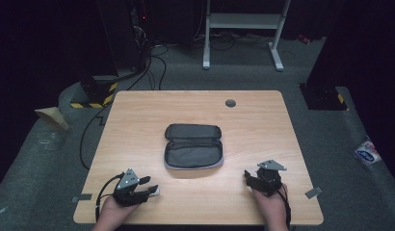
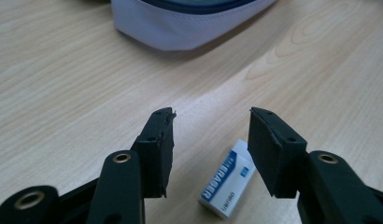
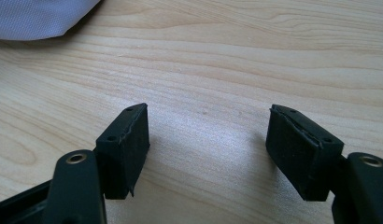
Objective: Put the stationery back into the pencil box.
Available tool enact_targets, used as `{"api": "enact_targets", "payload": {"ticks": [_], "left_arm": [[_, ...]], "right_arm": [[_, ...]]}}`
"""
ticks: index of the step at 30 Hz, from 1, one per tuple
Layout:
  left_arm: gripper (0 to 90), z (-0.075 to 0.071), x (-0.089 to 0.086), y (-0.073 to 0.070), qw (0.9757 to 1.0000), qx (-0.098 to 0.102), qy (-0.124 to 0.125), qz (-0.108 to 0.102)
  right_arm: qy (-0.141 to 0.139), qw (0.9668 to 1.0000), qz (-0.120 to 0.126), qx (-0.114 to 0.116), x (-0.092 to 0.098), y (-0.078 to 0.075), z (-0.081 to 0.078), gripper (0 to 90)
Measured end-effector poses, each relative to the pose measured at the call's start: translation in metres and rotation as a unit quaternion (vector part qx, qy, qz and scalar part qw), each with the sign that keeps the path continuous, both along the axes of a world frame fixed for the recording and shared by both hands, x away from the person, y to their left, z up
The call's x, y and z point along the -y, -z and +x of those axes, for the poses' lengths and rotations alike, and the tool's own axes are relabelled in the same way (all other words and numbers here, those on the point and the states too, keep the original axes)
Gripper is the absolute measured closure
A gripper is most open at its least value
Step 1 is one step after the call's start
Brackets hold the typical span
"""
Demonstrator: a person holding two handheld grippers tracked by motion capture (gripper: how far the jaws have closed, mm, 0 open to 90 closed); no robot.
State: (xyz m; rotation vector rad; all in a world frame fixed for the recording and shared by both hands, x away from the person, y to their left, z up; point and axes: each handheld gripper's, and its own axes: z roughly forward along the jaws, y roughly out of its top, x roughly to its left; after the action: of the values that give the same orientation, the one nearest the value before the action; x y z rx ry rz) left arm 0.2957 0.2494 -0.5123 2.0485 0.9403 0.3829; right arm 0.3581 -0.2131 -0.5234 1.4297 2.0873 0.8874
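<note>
One small eraser [image 2: 227,184] lies flat on the desk [image 2: 63,84] between my left tool's [image 2: 212,122] spread jaws, untouched, near the open pencil case [image 1: 193,147]. It looks light, firm and slightly rubbery; I'd pinch its long sides. My right tool [image 3: 208,122] rests spread, empty.

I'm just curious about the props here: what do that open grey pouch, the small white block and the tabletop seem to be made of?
Open grey zip pouch: probably woven fabric, matte, with a stitched pale rim seen in the left gripper view.
Small white eraser in a blue-printed sleeve: likely rubber or vinyl inside a smooth paper wrap.
Light wooden table: wood-grain pattern, slightly shiny; could be laminate rather than solid wood.
</note>
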Motion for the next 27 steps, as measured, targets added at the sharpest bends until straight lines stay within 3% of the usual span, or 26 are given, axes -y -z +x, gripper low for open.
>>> {"api": "enact_targets", "payload": {"ticks": [5,17,21,27], "left_arm": [[51.5,-0.005,0.004,0.001,0.9999,0.004,0.007,0.014],[55.5,-0.009,0.002,0.01,0.9991,-0.015,0.021,0.033],[58.0,-0.012,0.003,0.012,0.9988,-0.008,0.024,0.041],[61.3,-0.012,0.001,0.013,0.9992,-0.009,0.02,0.032]], "right_arm": [[-0.003,1.0,0.0,-0.001,0.0,0.0,0.0,29.9],[-0.008,1.0,0.0,0.0,0.001,0.0,0.001,29.9],[-0.01,1.0,0.0,-0.001,0.001,0.0,0.002,30.0],[-0.01,0.9999,-0.001,-0.001,0.001,0.0,0.002,30.0]]}}
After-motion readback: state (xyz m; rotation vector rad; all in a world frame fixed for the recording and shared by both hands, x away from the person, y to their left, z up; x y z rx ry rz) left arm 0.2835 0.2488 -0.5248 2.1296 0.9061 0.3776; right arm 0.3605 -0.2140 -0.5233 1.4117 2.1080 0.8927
